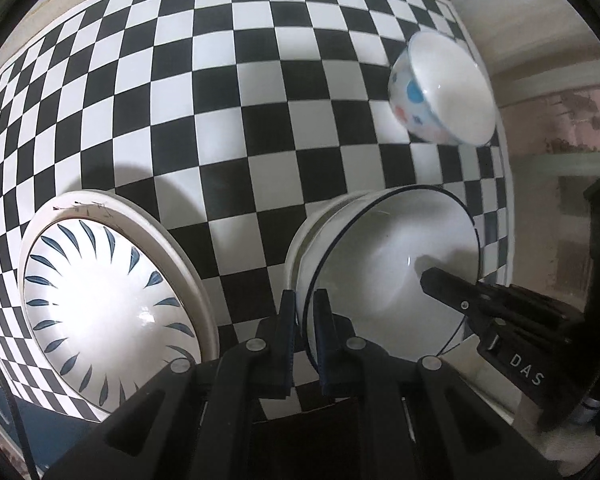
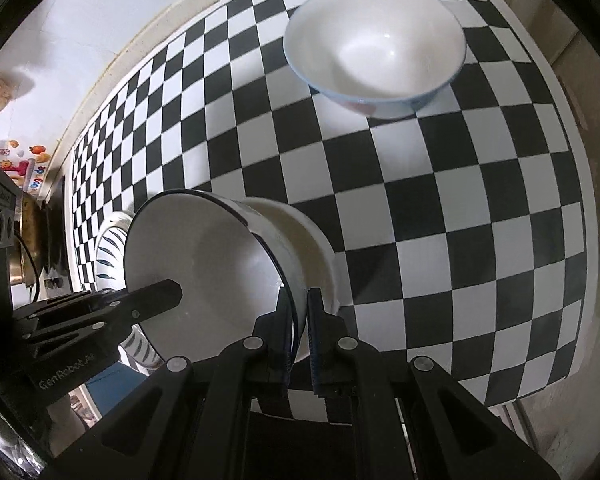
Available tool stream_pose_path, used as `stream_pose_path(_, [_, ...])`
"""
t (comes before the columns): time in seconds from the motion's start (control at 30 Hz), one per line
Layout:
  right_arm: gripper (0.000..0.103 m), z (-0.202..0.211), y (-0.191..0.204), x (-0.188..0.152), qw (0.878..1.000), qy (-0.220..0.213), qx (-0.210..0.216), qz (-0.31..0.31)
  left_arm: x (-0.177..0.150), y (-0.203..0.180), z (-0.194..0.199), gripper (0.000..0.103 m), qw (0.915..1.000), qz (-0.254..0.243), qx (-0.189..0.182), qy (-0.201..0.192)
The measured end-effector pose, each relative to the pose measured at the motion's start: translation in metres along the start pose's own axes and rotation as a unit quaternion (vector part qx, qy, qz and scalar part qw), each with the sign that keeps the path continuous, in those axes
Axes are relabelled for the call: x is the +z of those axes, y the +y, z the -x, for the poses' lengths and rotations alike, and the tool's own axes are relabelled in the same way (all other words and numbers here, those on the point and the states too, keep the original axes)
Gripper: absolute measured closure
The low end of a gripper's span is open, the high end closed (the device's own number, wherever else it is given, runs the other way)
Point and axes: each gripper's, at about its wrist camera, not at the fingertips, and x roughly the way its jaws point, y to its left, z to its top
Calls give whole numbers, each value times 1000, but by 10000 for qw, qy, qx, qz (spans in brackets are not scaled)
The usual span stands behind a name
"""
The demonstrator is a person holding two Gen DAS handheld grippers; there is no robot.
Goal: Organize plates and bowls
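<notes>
Left tool (image 1: 304, 316) and right tool (image 2: 300, 312) each clamp the dark-rimmed bowl's (image 1: 380, 264) rim.

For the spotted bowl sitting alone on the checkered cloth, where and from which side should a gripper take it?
Take the spotted bowl by its rim, coming from above with one finger inside and one outside the wall. It stands upright and open-mouthed, apart from the other dishes, so its thin rim is free all round; its rounded sides would likely slip from a side pinch.

Left tool (image 1: 304, 320) matte black, silver rivets, blue ribbed pads, right tool (image 2: 300, 316) alike, white lettering on housings
</notes>
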Motion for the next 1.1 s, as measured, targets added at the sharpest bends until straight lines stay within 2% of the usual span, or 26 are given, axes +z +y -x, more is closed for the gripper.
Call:
stream_pose_path(0.23, [93,-9,4,-2,9995,43,-308,83,-5,-10,-17,96,9996,-65,290,17])
stream_pose_path(0.43, [90,-5,15,1,9981,12,-587,187,-10,-10,-23,92,9993,6,367,5])
stream_pose_path(0.53, [85,-1,12,3,9987,29,-500,131,-13,-13,-14,92,9989,2,448,-146])
stream_pose_path(0.7, [85,22,-1,4,9998,-119,-153,-27,-12,-21,17,92,9980,-84,376,-495])
stream_pose_path(0.77, [84,39,-9,8,9995,-317,1,-91,-4,-25,33,88,9975,-148,253,-648])
stream_pose_path(0.8, [83,47,-15,11,9990,-416,73,-160,2,-28,38,83,9973,-175,207,-687])
stream_pose_path(0.83, [75,52,-19,14,9986,-467,105,-208,9,-30,42,77,9972,-179,176,-707])
stream_pose_path(0.87, [53,58,-26,19,9980,-551,130,-280,19,-31,45,76,9972,-177,123,-714])
stream_pose_path(0.93, [35,68,-43,29,9952,-824,175,-494,38,-35,47,76,9974,-200,68,-689])
stream_pose_path(1.1, [35,78,-78,62,9918,-928,144,-864,95,-48,38,76,9974,-309,324,-573])
